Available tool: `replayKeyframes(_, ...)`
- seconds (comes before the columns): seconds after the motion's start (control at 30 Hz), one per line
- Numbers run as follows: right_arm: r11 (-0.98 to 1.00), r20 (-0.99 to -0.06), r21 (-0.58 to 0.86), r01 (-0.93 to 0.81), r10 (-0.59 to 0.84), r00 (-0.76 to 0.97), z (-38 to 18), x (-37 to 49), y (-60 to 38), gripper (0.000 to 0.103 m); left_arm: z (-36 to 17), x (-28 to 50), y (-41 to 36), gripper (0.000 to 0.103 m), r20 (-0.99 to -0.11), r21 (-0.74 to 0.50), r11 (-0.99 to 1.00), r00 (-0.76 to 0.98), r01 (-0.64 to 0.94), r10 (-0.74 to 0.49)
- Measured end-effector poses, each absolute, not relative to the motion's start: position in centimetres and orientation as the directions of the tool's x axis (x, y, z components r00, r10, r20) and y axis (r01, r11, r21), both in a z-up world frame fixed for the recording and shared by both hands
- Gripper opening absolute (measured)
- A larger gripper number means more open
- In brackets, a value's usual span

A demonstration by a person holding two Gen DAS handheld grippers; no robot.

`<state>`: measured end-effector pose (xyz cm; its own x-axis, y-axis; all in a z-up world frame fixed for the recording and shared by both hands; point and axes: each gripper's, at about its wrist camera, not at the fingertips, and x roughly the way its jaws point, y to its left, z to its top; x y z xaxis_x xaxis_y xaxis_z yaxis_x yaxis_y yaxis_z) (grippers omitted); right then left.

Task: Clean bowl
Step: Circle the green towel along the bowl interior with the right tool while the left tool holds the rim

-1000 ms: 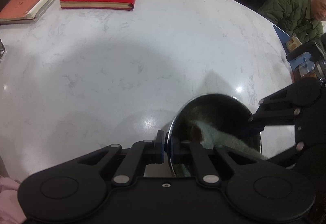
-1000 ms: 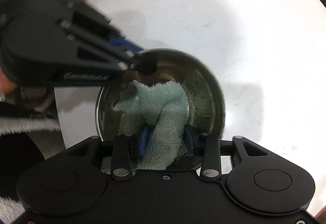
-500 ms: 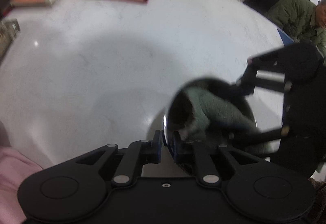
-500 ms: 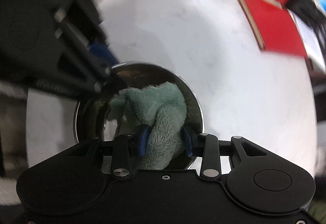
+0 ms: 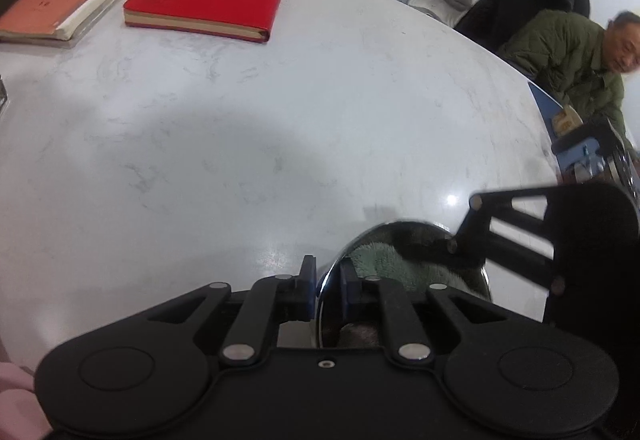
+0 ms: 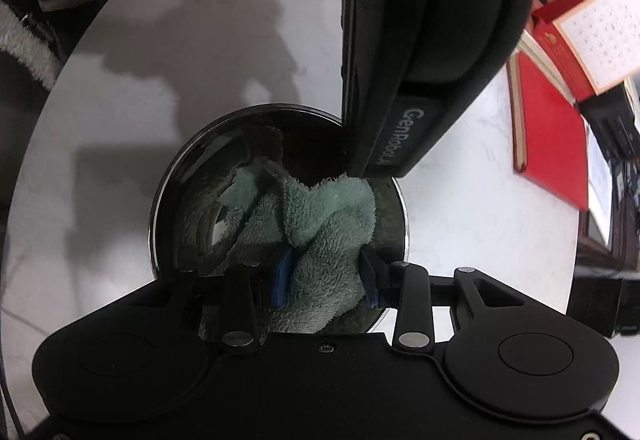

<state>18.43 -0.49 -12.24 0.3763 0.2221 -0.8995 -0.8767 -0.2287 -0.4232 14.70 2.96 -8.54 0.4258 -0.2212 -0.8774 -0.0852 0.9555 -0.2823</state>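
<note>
The left hand-held gripper [image 5: 325, 290] pinches the rim of the steel bowl [image 6: 180, 200], one blue pad outside the wall and one inside, and so pins the bowl to the white marble table [image 5: 240, 120]. The bowl sits right at that gripper's fingertips, low in its view. The right hand-held gripper [image 6: 326, 274] is pressed onto a wad of green towel [image 6: 320, 220], which bulges out ahead of its pads and lies inside the bowl against the wall nearest it.

Compared with half a second ago, the right gripper has swung around the bowl: the left gripper's body, then off to its upper left, now looms straight ahead and above, and the red notebook [image 6: 552, 144] has slid to the far right. The towel has travelled with it and now presses the wall on the side near the left gripper's pinch. I read this as a circular wipe in progress, with part of the wall covered and the shiny floor left of the towel probably still to do. The rim grip looks steady through the sweep.
</note>
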Motion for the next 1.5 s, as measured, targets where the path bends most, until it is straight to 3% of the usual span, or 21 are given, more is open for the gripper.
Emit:
replayKeyframes(0.17, -0.341, -0.875, -0.480, -0.808, 0.251, 0.414, -12.4, 17.7, -1.1, 0.037, -8.5, 13.2, 2.4, 0.009, -0.897, -0.282, 0.955, 0.379, -0.094, -0.228)
replayKeyframes(0.3, -0.395, -0.861, -0.505, -0.768, 0.296, 0.414, -11.9, 16.7, -1.3, 0.050, -8.3, 13.0, 2.6, 0.009, -0.898, -0.272, 0.956, 0.387, -0.112, -0.210)
replayKeyframes(0.37, -0.399, -0.851, -0.521, -0.754, 0.313, 0.422, -11.7, 16.3, -1.6, 0.051, -8.5, 13.7, 3.0, 0.009, -0.896, -0.280, 0.953, 0.388, -0.118, -0.215)
replayKeyframes(0.57, -0.413, -0.842, -0.532, -0.739, 0.351, 0.410, -10.7, 15.0, -2.1, 0.048, -9.4, 14.5, 2.9, 0.006, -0.907, -0.296, 0.948, 0.347, -0.117, -0.240)
replayKeyframes(0.67, -0.436, -0.844, -0.530, -0.727, 0.356, 0.402, -10.8, 14.5, -1.9, 0.037, -9.3, 14.2, 2.6, 0.005, -0.912, -0.271, 0.957, 0.347, -0.108, -0.219)
replayKeyframes(0.83, -0.426, -0.856, -0.511, -0.747, 0.330, 0.398, -11.2, 15.1, -1.2, 0.037, -9.3, 13.9, 2.7, 0.006, -0.919, -0.266, 0.954, 0.335, -0.134, -0.209)
replayKeyframes(1.13, -0.112, -0.900, -0.386, -0.916, 0.263, 0.348, -9.7, 16.3, -1.9, 0.028, -9.3, 13.9, 2.5, 0.006, -0.913, -0.279, 0.947, 0.351, -0.158, -0.210)
replayKeyframes(1.37, 0.321, -0.963, 0.065, -0.945, 0.268, 0.025, -8.3, 19.0, -3.1, 0.028, -9.3, 14.2, 2.2, 0.006, -0.913, -0.271, 0.952, 0.350, -0.141, -0.208)
replayKeyframes(1.5, 0.361, -0.960, 0.060, -0.930, 0.277, 0.046, -7.6, 18.9, -3.7, 0.028, -9.3, 13.5, 2.1, 0.006, -0.917, -0.262, 0.955, 0.346, -0.141, -0.200)
